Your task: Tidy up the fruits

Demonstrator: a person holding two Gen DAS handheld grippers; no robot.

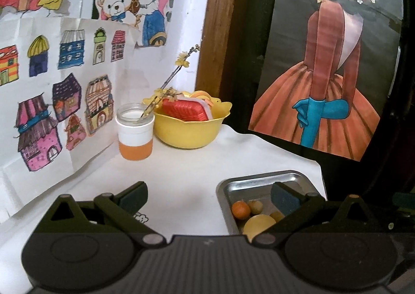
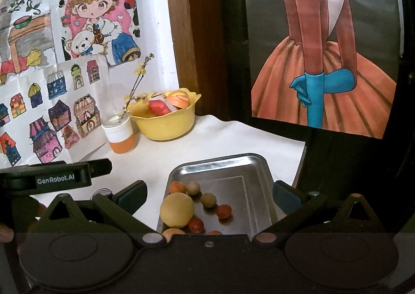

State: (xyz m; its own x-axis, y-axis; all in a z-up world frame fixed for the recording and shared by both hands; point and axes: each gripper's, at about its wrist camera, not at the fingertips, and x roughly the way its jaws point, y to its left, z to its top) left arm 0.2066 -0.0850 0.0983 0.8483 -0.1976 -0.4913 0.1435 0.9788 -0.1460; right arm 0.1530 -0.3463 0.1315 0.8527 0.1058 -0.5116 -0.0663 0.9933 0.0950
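Tray [image 1: 259,178] near half hidden behind gripper body; yellow bowl [image 2: 166,125] contents partly hidden, unidentifiable.

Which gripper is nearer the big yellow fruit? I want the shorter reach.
Right. The right gripper, open, hangs directly over the big yellow fruit in the metal tray; the left gripper, open, sits left of it.

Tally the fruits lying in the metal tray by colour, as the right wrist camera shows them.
In the metal tray:
Large yellow: 1
Tan: 2
Orange-red: 3
Partly hidden by the right gripper: 2
Total: 8
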